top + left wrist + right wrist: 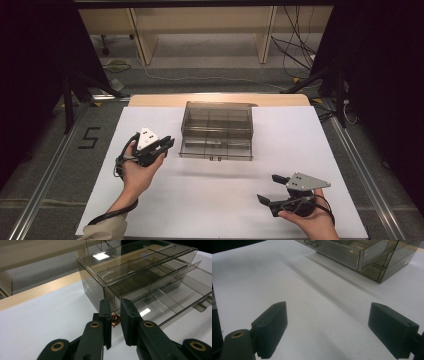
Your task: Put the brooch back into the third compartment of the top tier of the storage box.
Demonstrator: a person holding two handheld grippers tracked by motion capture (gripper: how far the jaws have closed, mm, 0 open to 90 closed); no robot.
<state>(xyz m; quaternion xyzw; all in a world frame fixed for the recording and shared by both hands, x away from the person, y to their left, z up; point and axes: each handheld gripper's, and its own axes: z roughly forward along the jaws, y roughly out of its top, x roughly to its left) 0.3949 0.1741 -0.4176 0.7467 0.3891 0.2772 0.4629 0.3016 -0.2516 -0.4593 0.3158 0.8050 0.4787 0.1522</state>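
A smoky see-through drawer box stands at the middle back of the white tabletop, with a lower drawer pulled partly out. My left gripper is held just off the box's left side. In the left gripper view its jaws stand close together, pressed on a small copper-coloured piece, in front of the box's corner. My right gripper rests near the front right with its jaws wide apart. The right gripper view has bare table between them and the box beyond.
A wooden strip runs along the table's far edge, with desks and cables on the floor behind. Metal rails flank the table on both sides. White surface lies between the two grippers.
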